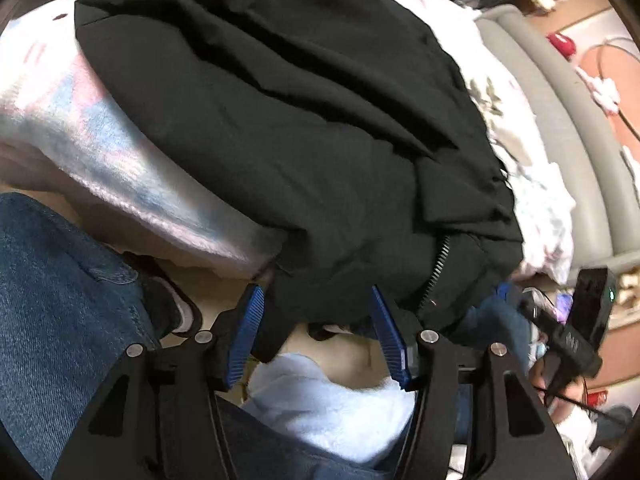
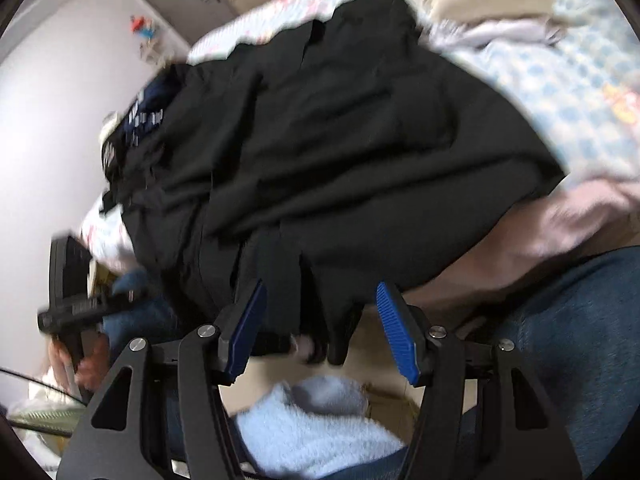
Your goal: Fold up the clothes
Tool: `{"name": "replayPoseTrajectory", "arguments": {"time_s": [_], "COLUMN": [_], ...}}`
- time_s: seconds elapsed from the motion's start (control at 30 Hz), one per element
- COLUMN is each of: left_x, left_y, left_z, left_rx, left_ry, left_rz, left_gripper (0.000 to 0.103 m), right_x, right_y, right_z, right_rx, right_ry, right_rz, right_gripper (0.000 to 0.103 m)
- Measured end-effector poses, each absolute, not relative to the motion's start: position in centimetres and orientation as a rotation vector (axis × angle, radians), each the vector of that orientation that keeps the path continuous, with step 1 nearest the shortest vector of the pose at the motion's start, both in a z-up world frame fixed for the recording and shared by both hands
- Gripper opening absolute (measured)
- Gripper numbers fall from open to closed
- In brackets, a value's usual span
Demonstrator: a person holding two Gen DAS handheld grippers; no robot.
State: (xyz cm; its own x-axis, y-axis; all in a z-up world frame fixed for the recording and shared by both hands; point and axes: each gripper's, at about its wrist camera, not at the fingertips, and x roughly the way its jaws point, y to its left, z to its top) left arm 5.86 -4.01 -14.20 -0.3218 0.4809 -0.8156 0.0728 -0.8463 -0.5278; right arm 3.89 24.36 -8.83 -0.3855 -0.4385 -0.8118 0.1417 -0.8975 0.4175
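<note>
Both tools stood wide, gripping nothing. The left tool (image 1: pixel 318 300) and right tool (image 2: pixel 320 300) each had their blue pads either side of the near hem of the black jacket (image 1: pixel 280 120), which lay rumpled on the bed (image 1: pixel 532 200) with its edge hanging over the side. The risk, as I judged it: thick, layered cloth could let a tool pinch only one layer, so the fold would drag crooked. The zip (image 1: pixel 438 268) might snag. Pulling could slide the jacket off the bed.

Left gripper (image 1: pixel 316 300) open at black jacket (image 1: pixel 288 128) hem
</note>
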Motion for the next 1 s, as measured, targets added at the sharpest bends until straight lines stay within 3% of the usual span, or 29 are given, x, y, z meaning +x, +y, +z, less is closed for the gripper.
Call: {"name": "replayPoseTrajectory", "arguments": {"time_s": [0.1, 0.2, 0.27, 0.3, 0.33, 0.37, 0.43, 0.5, 0.57, 0.67, 0.77, 1.0], "left_x": [5.4, 5.6, 5.8, 5.7, 5.6, 5.5, 5.3, 5.5, 6.0, 6.9, 7.1, 2.3], "left_y": [-3.9, -4.9, -5.5, -5.5, -5.2, -4.9, -4.2, -3.9, -3.4, -2.5, -2.8, -5.1], "left_z": [-15.6, -15.4, -15.2, -15.5, -16.0, -16.4, -16.9, -16.1, -15.0, -12.9, -10.6, -3.8], "left_rx": [-1.715, -1.721, -1.686, -1.682, -1.685, -1.684, -1.675, -1.641, -1.601, -1.528, -1.478, -1.293], "left_ry": [-0.747, -0.765, -0.795, -0.812, -0.822, -0.821, -0.813, -0.779, -0.733, -0.633, -0.595, -0.612], "left_rz": [2.193, 2.256, 2.279, 2.249, 2.205, 2.175, 2.126, 2.135, 2.125, 2.159, 2.196, 2.208], "left_gripper": [0.058, 0.059, 0.071, 0.071, 0.068, 0.057, 0.046, 0.034, 0.02, 0.011, 0.008, 0.007], "right_x": [3.8, 3.7, 3.9, 3.9, 3.8, 3.4, 2.6, 2.3, 2.5, 3.2, 3.8, -0.3], "right_y": [23.3, 22.7, 22.4, 22.3, 22.1, 21.6, 20.9, 20.8, 20.9, 21.4, 21.5, 22.8], "right_z": [-10.2, -11.4, -11.5, -11.5, -11.7, -12.2, -13.2, -13.7, -13.1, -11.3, -9.4, -3.7], "right_rx": [1.556, 1.603, 1.581, 1.565, 1.555, 1.561, 1.575, 1.572, 1.524, 1.43, 1.343, 1.177], "right_ry": [-0.343, -0.284, -0.277, -0.283, -0.293, -0.31, -0.346, -0.397, -0.43, -0.433, -0.398, -0.491], "right_rz": [-2.273, -2.294, -2.277, -2.267, -2.253, -2.229, -2.183, -2.14, -2.125, -2.14, -2.173, -2.172], "right_gripper": [0.07, 0.069, 0.069, 0.069, 0.073, 0.075, 0.077, 0.064, 0.031, 0.012, 0.006, 0.005]}}
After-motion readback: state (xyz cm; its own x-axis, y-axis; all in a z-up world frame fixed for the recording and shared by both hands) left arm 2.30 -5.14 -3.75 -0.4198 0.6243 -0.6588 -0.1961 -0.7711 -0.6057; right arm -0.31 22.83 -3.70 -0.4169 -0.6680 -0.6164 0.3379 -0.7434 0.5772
